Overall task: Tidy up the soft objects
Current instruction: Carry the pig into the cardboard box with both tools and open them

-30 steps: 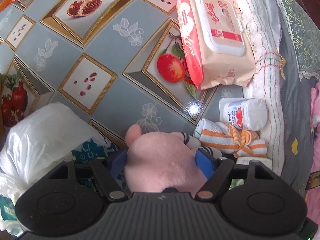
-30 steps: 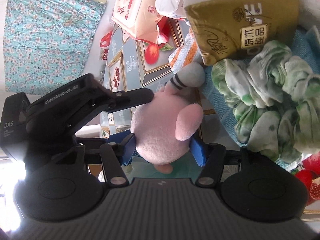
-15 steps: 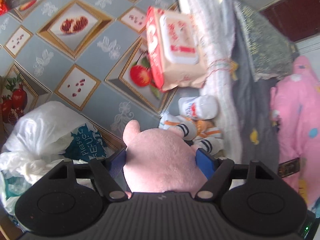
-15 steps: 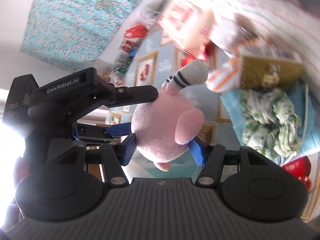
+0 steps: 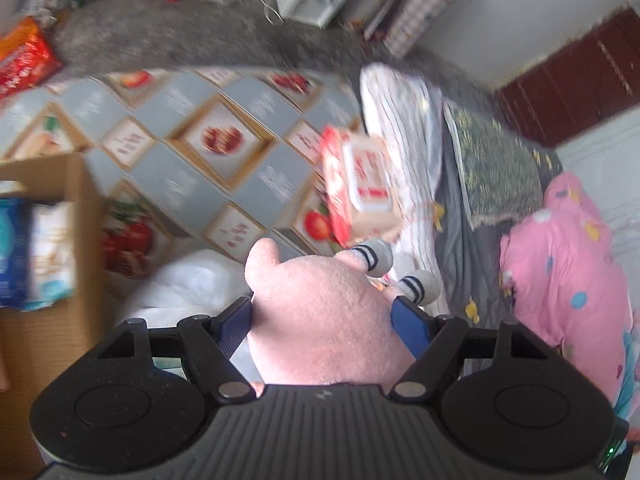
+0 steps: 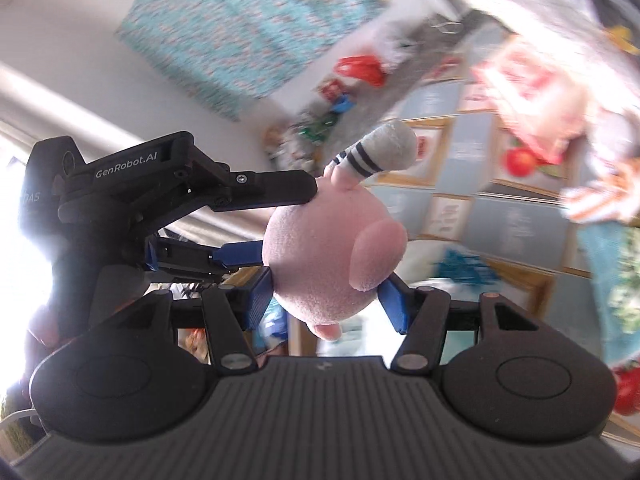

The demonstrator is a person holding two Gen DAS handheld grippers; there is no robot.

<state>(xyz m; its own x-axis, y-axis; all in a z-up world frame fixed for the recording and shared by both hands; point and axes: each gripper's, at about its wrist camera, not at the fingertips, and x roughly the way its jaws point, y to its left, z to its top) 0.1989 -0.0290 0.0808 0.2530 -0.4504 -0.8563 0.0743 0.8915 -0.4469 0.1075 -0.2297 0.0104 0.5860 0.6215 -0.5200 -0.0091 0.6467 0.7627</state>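
Note:
A pink plush toy [image 5: 324, 320] with grey striped feet is held in the air by both grippers. My left gripper [image 5: 322, 318] is shut on its body. My right gripper [image 6: 324, 292] is also shut on the same plush toy [image 6: 328, 256], and the left gripper shows from the side in the right wrist view [image 6: 160, 200]. The toy hangs well above the table with the fruit-patterned cloth [image 5: 192, 184]. Both views are blurred by motion.
A cardboard box [image 5: 52, 240] with packets inside stands at the left. A pack of wet wipes [image 5: 360, 184] lies on the cloth near a white towel [image 5: 400, 120]. A white plastic bag [image 5: 180, 284] lies below the toy. A pink blanket [image 5: 568, 272] is at the right.
Both grippers have lifted the plush toy higher above the table, so more of the room shows. The box has come into the left wrist view.

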